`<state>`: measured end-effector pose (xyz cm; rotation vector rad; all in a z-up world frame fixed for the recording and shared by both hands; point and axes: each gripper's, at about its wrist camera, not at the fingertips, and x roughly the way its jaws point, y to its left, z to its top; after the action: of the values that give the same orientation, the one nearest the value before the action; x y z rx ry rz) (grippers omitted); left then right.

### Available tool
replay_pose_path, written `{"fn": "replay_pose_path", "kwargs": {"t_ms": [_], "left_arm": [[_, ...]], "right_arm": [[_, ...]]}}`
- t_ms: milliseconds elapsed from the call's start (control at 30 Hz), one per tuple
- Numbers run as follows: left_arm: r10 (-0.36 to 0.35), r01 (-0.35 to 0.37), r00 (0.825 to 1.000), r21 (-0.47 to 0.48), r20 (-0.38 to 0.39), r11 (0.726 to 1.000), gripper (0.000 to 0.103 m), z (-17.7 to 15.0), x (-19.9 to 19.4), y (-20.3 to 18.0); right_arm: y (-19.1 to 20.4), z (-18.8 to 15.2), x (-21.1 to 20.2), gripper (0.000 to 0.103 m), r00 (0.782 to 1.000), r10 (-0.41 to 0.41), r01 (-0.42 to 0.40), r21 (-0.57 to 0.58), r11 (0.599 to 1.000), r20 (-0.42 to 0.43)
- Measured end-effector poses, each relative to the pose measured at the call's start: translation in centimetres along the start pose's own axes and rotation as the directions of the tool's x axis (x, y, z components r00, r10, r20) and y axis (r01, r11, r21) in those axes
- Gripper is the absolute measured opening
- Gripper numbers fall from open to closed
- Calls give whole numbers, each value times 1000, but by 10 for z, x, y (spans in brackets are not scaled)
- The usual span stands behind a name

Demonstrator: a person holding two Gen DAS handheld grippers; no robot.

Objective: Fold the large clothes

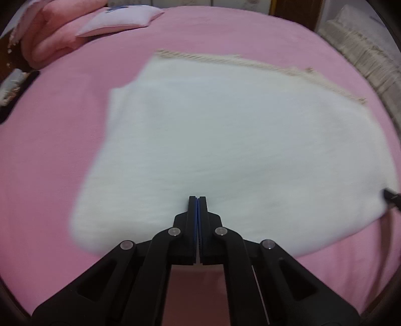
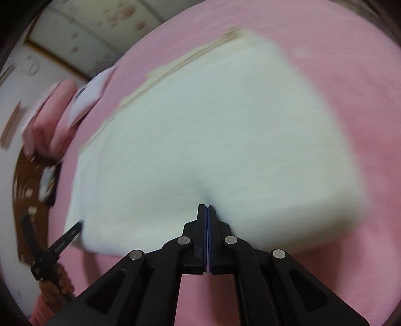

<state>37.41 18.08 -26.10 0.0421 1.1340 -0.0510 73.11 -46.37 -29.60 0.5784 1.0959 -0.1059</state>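
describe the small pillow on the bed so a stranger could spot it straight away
Start at the pink bed, where a white garment lies spread. At its far corner sits the pale lilac pillow, flat, with a blue mark, unlike the plump pink cushion beside it.

open pink bed (image 1: pixel 250 30) is left around the white cloth (image 1: pixel 225 140); passage is blocked far left by pillows (image 1: pixel 75 27), far right by a blanket (image 1: pixel 363 52).

home bedroom, bed w/ pink sheet (image 1: pixel 225 30), pillows (image 1: pixel 120 20) at headboard (image 2: pixel 75 30)
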Motion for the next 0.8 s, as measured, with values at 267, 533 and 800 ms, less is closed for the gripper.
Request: {"fn": "replay_pose_path", "kwargs": {"t_ms": [267,533,800], "left_arm": [[37,-40,999,-162,-23,986,1,-1,9,57],[41,-66,996,-312,-85,948,1,-8,7,51],[0,-37,995,-363,-102,931,1,-25,-8,55]], "right_arm": [[-84,25,-22,0,847,-532,518,181,836,30],[-22,61,-33,0,936,-320,303,128,944,146],[121,118,48,2,998,25,-17,-116,993,64]]}}
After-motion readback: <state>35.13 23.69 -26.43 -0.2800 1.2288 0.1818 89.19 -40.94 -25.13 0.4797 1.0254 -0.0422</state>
